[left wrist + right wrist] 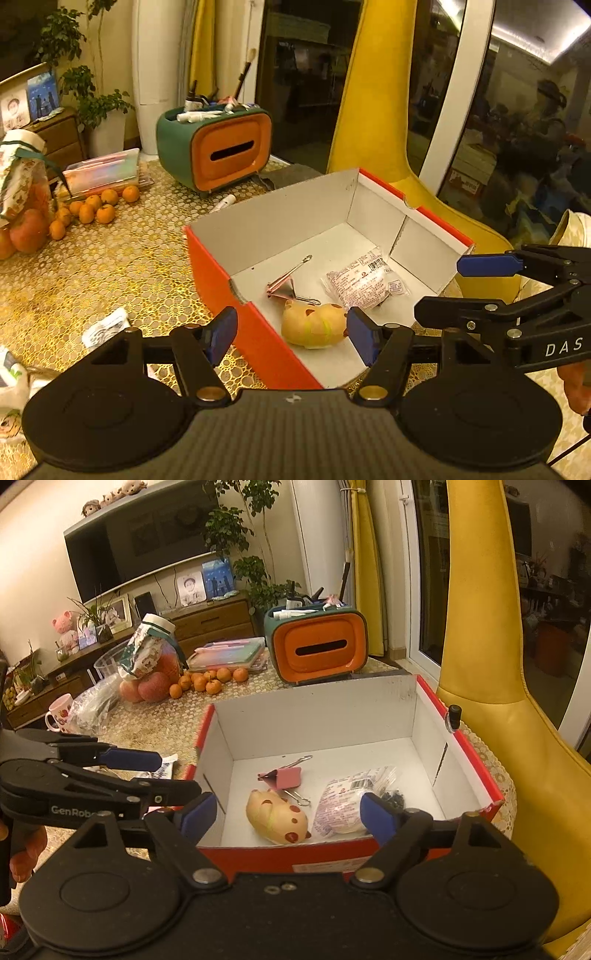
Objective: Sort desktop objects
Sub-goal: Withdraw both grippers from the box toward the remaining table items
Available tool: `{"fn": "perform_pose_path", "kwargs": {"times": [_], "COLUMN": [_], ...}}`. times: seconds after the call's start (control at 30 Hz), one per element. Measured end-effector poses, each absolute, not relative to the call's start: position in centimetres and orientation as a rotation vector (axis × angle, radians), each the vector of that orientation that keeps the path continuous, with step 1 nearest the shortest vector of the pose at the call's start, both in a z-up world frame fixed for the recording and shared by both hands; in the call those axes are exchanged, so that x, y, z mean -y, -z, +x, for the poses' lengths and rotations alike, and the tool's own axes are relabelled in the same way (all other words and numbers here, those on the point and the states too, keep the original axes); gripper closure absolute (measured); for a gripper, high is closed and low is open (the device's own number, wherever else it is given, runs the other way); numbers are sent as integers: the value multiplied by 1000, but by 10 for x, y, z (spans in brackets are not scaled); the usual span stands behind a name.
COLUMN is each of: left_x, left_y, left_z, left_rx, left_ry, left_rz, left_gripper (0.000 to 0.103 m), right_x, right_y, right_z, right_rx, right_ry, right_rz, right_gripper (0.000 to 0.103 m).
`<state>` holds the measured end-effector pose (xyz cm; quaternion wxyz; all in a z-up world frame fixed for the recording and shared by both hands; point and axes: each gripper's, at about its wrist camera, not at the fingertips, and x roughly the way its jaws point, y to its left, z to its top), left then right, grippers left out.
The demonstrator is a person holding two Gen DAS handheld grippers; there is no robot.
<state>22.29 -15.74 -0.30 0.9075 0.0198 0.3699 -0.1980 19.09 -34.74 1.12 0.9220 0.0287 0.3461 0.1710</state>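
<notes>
Both of our grippers, left point(291, 336) and right point(288, 818), hang spread apart, holding nothing, over the box's point(332, 860) near edge. Inside lie the toy point(279, 821), clip point(286, 777) and packet point(338, 808).

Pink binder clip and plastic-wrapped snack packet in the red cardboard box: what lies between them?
Only bare white box floor separates the pink binder clip from the plastic-wrapped snack packet, clearest in the right wrist view.
</notes>
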Motion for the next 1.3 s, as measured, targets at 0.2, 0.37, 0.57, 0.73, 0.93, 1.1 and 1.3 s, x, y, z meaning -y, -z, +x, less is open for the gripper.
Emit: {"fn": "perform_pose_path", "kwargs": {"times": [0.2,0.37,0.57,0.73,0.93,1.1,1.3], "left_x": [135,114,86,60,23,-11,-42], "left_y": [-3,-7,-7,-3,11,26,49], "left_z": [206,190,172,157,144,137,135], "left_rx": [-730,-700,-668,-635,-629,-624,-636], "left_ry": [384,362,325,284,221,169,104], "left_rz": [1,-29,-67,-68,-92,-101,-88], "left_gripper": [34,34,25,18,6,1,1], "right_x": [337,324,303,280,251,226,196], "right_y": [-15,-19,-20,-20,-15,-9,1], "right_z": [176,164,151,140,134,137,144], "right_rx": [-685,-665,-645,-631,-634,-649,-662], "right_ry": [-355,-359,-372,-394,-430,-460,-489], "right_rz": [47,50,24,-9,-30,-39,-65], "right_gripper": [8,7,7,7,6,6,6]}}
